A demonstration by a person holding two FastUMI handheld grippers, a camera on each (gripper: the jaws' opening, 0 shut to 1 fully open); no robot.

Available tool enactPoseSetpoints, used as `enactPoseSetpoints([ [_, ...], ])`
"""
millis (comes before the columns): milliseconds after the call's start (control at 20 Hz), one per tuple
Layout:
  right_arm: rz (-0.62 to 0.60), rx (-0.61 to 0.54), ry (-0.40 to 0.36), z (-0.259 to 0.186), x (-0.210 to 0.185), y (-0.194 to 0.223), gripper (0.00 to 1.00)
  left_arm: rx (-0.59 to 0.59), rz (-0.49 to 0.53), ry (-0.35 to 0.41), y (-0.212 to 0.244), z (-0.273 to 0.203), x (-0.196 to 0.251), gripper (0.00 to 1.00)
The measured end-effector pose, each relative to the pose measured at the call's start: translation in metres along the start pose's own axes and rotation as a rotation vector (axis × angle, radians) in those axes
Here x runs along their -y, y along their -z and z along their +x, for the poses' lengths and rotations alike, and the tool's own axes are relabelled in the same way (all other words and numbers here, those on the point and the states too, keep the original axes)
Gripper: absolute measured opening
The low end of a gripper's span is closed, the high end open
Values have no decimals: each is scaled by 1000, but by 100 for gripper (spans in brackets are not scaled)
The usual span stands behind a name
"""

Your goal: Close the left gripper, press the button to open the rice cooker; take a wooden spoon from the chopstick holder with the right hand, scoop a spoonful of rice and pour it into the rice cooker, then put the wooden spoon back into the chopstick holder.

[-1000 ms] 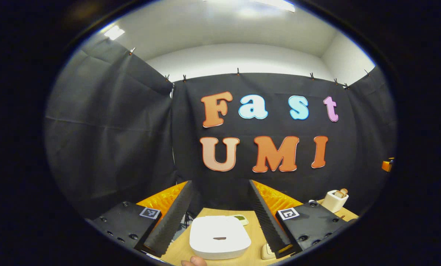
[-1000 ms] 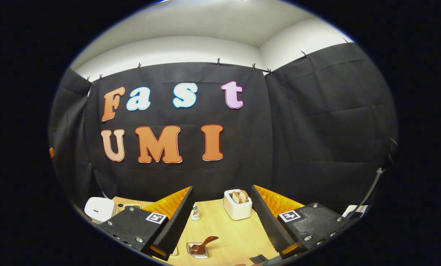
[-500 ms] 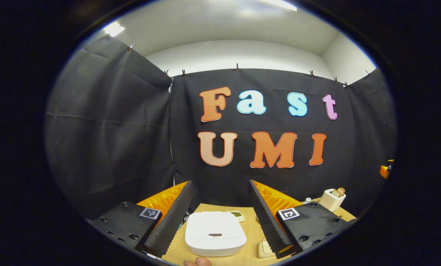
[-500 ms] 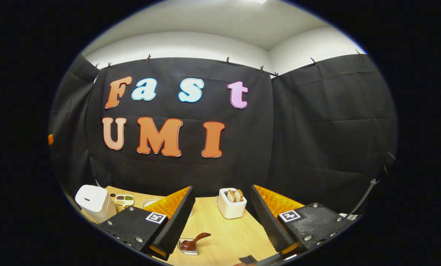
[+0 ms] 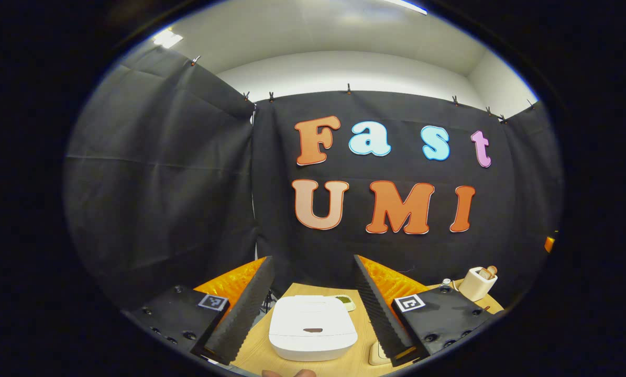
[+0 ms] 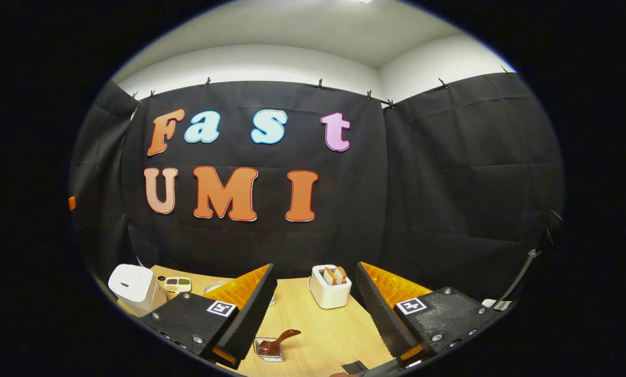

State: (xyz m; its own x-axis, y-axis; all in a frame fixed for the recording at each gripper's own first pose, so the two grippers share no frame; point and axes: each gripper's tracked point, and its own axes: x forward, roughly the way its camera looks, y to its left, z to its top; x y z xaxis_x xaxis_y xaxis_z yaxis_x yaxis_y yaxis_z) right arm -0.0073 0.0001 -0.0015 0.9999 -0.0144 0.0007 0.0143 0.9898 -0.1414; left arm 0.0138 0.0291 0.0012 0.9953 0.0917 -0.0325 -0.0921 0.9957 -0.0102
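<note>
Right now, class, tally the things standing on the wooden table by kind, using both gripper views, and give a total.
White appliances: 2, the rice cooker and the toaster holding bread.
Small dishes: 2, the divided tray behind the cooker and the clear dish holding a brown spoon.
Total: 4. A few small items half hidden by the fingers are left out.

Both views look level across the table (image 5: 362,335), sharing the rice cooker (image 5: 313,334).

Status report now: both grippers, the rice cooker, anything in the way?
Left gripper open, above the closed rice cooker. Right gripper open, empty, facing the toaster. Nothing blocking the cooker.
</note>
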Motion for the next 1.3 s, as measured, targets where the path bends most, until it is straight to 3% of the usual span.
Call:
enactPoseSetpoints([
  [350, 2, 7, 8, 4, -4, 0, 95, -55, 10, -18, 26, 18, -11, 100],
  [550, -9, -15, 7, 10, -8, 6, 95, -96, -5, 13, 42, 26, -4, 99],
  [600, -12, -17, 6, 11, -9, 7, 95, -99, -1, 12, 44, 30, -3, 91],
  [650, -15, -20, 1, 12, -11, 8, 95, -103, 13, 11, 47, 35, -4, 77],
  [700, -17, -22, -4, 13, -13, 10, 95, -104, 25, 7, 51, 38, -5, 75],
  [850, -28, -29, -9, 17, -18, 12, 95, -110, 39, 22, 57, 44, -2, 29],
  [900, -31, -33, -11, 20, -20, 14, 95, -121, 39, 50, 60, 40, 4, 19],
  [1200, -30, -54, -19, 29, -27, 23, 95, -191, 40, 116, 96, 65, 19, 16],
  [1250, -30, -56, -23, 31, -28, 23, 95, -208, 38, 100, 87, 58, 13, 22],
  [1300, -33, -58, -25, 33, -31, 25, 95, -232, 9, 120, 111, 74, 18, 13],
])
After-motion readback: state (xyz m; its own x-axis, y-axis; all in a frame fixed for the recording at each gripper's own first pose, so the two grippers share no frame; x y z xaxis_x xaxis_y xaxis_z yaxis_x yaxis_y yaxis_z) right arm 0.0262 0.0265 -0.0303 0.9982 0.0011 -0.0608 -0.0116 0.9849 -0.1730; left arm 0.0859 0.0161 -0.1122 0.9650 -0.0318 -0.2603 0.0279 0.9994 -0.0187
